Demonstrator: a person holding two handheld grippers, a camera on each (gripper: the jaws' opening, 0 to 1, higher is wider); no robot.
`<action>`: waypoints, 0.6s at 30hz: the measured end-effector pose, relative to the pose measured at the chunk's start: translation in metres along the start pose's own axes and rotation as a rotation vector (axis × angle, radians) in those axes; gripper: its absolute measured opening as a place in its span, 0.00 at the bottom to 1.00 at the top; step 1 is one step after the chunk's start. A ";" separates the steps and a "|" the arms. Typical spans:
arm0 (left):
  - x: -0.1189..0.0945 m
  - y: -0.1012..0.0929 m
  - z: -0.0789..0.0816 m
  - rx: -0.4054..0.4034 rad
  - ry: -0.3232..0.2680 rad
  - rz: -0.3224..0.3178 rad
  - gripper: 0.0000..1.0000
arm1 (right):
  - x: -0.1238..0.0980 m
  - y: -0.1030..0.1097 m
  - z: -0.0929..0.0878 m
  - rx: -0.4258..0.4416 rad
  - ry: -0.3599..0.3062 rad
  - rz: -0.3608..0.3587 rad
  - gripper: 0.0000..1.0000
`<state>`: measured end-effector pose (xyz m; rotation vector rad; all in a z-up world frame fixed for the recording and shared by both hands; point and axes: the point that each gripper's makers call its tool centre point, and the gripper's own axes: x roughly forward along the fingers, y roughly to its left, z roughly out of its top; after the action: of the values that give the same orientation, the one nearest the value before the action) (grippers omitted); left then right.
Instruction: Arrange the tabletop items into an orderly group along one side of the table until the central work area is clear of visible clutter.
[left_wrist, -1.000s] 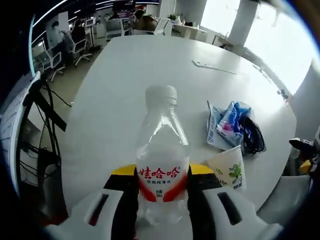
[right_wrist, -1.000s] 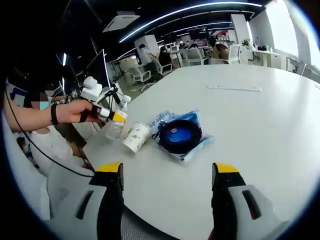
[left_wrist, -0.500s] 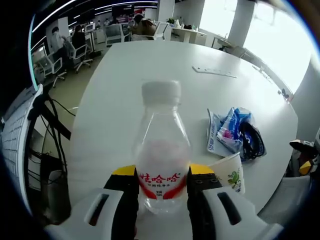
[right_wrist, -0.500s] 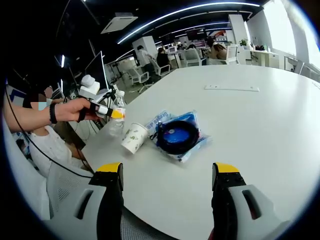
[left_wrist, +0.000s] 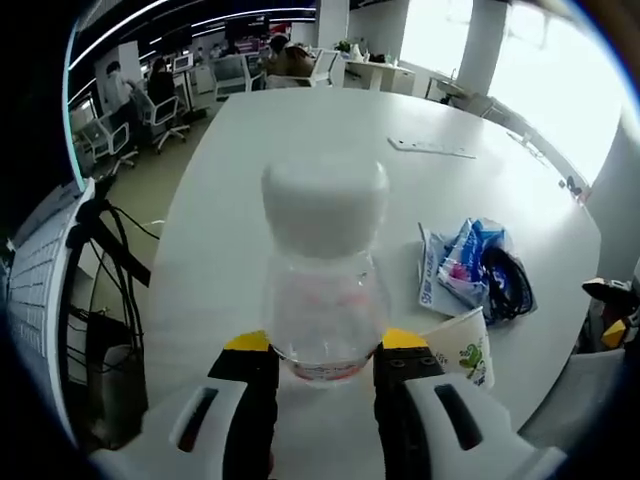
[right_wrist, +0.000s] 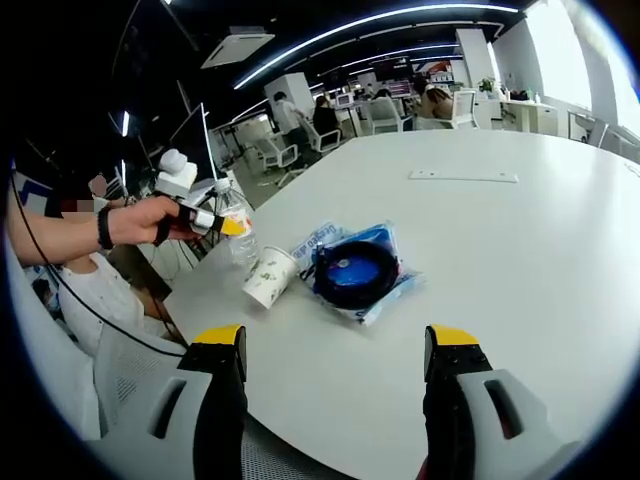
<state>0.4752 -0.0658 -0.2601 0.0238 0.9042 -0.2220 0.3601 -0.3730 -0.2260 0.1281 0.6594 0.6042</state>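
No wording can be read. The bottle (left_wrist: 325, 290) shows a red label band, its characters too blurred to make out; the blue packet (right_wrist: 322, 240) carries white lettering, too small to tell; the cup (left_wrist: 458, 350) bears a green drawing.

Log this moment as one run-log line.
left gripper: shut on water bottle | right gripper: open, empty | paper cup, blue packet: on table

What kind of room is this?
Probably an open office: a big white table, rows of desks with swivel chairs behind it, and long strip lights on the ceiling.
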 end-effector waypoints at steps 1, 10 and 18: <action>-0.001 0.000 -0.001 0.001 -0.002 0.003 0.36 | 0.000 0.000 0.000 0.001 -0.002 0.000 0.72; -0.004 -0.001 -0.010 0.008 0.001 0.022 0.36 | 0.000 0.001 -0.001 0.001 0.000 0.001 0.72; -0.006 -0.001 -0.015 -0.008 0.008 0.036 0.37 | -0.001 0.002 0.000 0.000 -0.004 0.001 0.72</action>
<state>0.4598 -0.0637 -0.2650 0.0333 0.9116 -0.1848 0.3579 -0.3718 -0.2251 0.1294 0.6555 0.6049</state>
